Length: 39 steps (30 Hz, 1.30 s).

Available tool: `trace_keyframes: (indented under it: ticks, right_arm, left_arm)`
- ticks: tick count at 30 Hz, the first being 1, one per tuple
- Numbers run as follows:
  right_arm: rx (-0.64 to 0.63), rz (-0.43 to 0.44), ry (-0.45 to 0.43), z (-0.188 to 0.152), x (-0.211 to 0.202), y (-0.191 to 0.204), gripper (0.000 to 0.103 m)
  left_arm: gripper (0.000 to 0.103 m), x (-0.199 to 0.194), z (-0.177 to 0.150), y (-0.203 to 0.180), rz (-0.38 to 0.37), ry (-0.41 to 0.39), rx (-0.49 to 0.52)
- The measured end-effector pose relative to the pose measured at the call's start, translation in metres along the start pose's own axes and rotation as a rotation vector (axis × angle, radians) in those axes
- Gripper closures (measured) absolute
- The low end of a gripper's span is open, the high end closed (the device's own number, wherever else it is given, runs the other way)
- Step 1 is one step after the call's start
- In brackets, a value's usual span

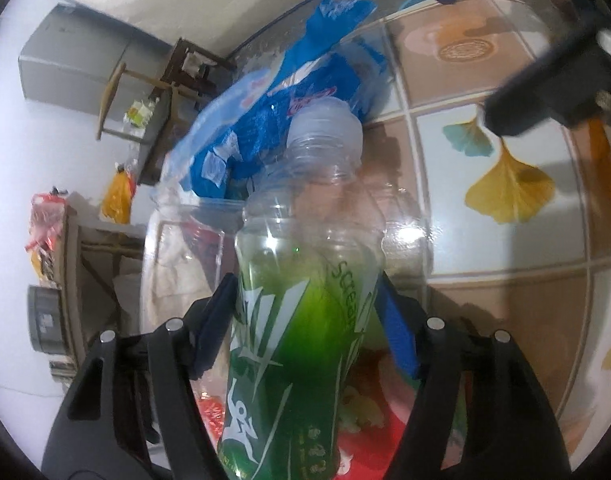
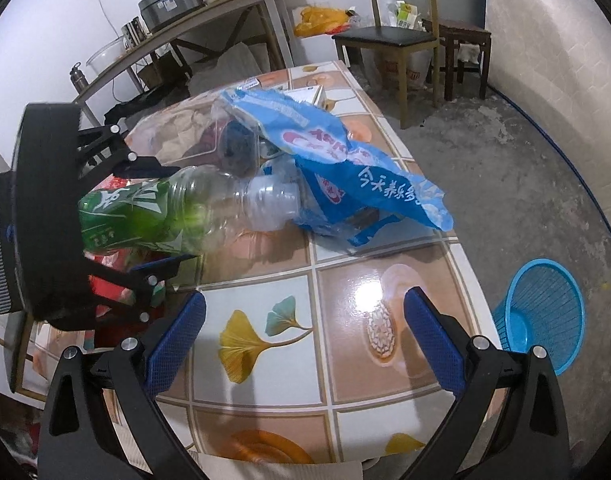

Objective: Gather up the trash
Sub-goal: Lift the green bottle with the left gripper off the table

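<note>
A clear plastic bottle (image 1: 301, 320) with a green label and a pale cap lies on its side on the tiled table (image 2: 345, 304). My left gripper (image 1: 307, 292) is shut on the bottle's labelled body, one pad against each side. The right wrist view shows the same grip from the side: the left gripper (image 2: 173, 216) around the bottle (image 2: 145, 216), whose cap points at a crumpled blue plastic bag (image 2: 345, 160). My right gripper (image 2: 305, 308) stands open over bare tabletop near the front edge, with nothing between its fingers.
A clear bag of mixed trash (image 2: 173, 132) lies behind the bottle, with red wrappers (image 2: 109, 292) under the left gripper. A blue mesh basket (image 2: 541, 312) stands on the floor to the table's right. A chair (image 2: 389, 36) and a side table (image 2: 209, 12) stand beyond.
</note>
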State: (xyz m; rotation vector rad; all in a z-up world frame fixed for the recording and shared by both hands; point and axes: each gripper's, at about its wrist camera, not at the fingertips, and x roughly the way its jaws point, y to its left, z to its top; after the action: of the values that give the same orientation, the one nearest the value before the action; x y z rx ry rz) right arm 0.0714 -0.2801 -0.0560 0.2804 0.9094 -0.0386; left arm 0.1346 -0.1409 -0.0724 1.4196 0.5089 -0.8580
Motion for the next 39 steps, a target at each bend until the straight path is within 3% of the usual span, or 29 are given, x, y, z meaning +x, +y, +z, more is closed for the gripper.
trace_keyframes:
  ticks: [5, 11, 15, 21, 28, 32, 36, 39]
  right_arm:
    - [-0.002, -0.007, -0.021, -0.002, -0.01, -0.001, 0.006]
    - [-0.009, -0.005, -0.061, -0.003, -0.028, -0.001, 0.006]
    - [-0.018, 0.005, -0.091, -0.007, -0.041, 0.001, 0.006]
    - [-0.014, 0.071, -0.06, -0.011, -0.041, 0.008, 0.006]
    - [0.002, 0.226, 0.011, -0.008, -0.027, 0.032, 0.013]
    - [0.027, 0.339, 0.085, -0.006, -0.013, 0.053, 0.02]
    - [0.022, 0.358, 0.126, -0.002, 0.001, 0.072, 0.028]
    - [-0.003, 0.35, 0.144, 0.01, 0.017, 0.084, 0.037]
  left_arm:
    - [0.039, -0.034, -0.002, 0.0, 0.008, -0.036, -0.014]
    - [0.04, -0.078, -0.012, 0.023, -0.01, -0.079, -0.184]
    - [0.04, -0.108, -0.035, 0.049, -0.016, -0.097, -0.407]
    - [0.04, -0.148, -0.118, 0.086, -0.049, -0.143, -0.962]
    - [0.04, -0.142, -0.208, 0.062, -0.095, -0.13, -1.461]
    - [0.04, -0.131, -0.247, 0.034, -0.123, -0.111, -1.656]
    - [0.04, -0.108, -0.274, 0.01, -0.182, -0.08, -1.83]
    - [0.04, -0.098, -0.278, -0.001, -0.182, -0.065, -1.861]
